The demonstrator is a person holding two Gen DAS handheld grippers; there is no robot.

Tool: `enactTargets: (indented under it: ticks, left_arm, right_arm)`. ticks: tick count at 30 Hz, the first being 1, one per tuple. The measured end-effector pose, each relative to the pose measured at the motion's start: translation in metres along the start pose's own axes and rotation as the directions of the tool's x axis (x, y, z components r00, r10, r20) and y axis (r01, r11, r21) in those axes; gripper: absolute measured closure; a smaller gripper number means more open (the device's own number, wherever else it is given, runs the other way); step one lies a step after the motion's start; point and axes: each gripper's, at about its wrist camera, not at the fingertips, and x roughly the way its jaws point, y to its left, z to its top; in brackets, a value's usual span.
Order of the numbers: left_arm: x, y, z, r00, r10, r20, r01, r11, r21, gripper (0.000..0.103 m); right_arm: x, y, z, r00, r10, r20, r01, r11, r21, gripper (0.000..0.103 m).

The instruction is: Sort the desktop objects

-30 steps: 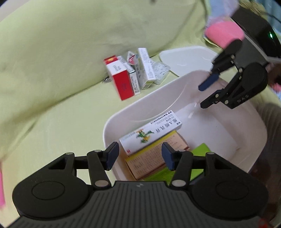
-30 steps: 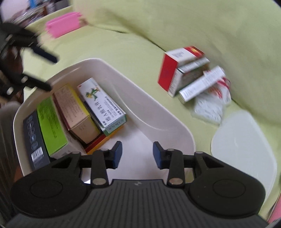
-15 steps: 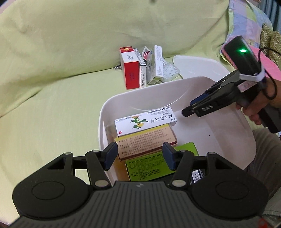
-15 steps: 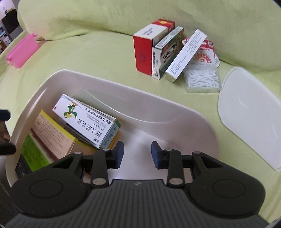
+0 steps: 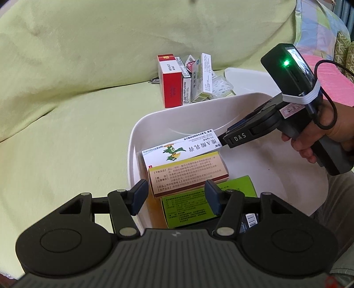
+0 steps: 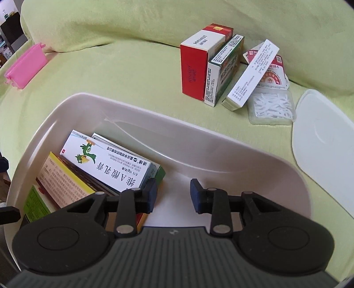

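While several medicine boxes already lie in the white bin, both the left tongs and right tongs hover over it with jaws apart and empty, and upright boxes wait on the green sofa just beyond.

- Sofa, covered in pale yellow-green cloth; back cushion creased.
- Patterned fabric, pastel checks, at upper right corner.
- Dark furniture, upper left edge, blurred.
- Soft, even light.
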Motion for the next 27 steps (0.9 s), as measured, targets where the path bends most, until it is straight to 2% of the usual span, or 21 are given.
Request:
enactTargets:
  ticks: [5, 8, 12, 16, 19, 22, 25, 27]
  left_arm:
    - [0.0, 0.0, 0.0, 1.0, 0.005, 0.001, -0.005, 1.0, -0.007, 0.044]
    - [0.0, -0.001, 0.0, 1.0, 0.009, 0.001, -0.009, 1.0, -0.011, 0.044]
    - [-0.003, -0.002, 0.0, 1.0, 0.013, 0.003, -0.013, 1.0, -0.018, 0.044]
    - [-0.007, -0.004, 0.001, 1.0, 0.024, 0.008, -0.024, 1.0, -0.02, 0.044]
    - [-0.01, -0.005, 0.001, 0.999, 0.034, 0.011, -0.034, 0.999, -0.02, 0.044]
    - [-0.013, -0.008, 0.002, 0.999, 0.044, 0.013, -0.044, 0.999, -0.022, 0.042]
    - [-0.018, -0.011, 0.003, 0.998, 0.052, 0.021, -0.052, 0.998, -0.019, 0.038]
    - [-0.021, -0.014, 0.004, 0.998, 0.055, 0.029, -0.055, 0.998, -0.013, 0.038]
  right_arm:
    - [-0.004, -0.011, -0.007, 1.0, -0.006, -0.023, 0.007, 0.998, 0.059, 0.074]
    - [0.002, -0.007, -0.011, 0.999, -0.009, -0.049, 0.012, 0.999, 0.051, 0.073]
    - [0.011, 0.004, -0.013, 0.998, 0.039, -0.058, -0.037, 0.999, 0.033, 0.074]
    - [0.013, 0.003, -0.016, 0.998, 0.015, -0.058, -0.011, 0.998, 0.055, 0.073]
    - [0.012, 0.006, -0.018, 0.998, 0.033, -0.051, -0.032, 0.999, 0.021, 0.07]
    - [0.004, 0.003, -0.02, 0.999, 0.026, -0.037, -0.025, 0.999, 0.034, 0.066]
    - [-0.013, -0.003, -0.023, 1.0, 0.023, -0.004, -0.023, 0.999, 0.042, 0.064]
    - [-0.029, -0.008, -0.028, 0.999, 0.027, 0.031, -0.029, 0.999, 0.041, 0.059]
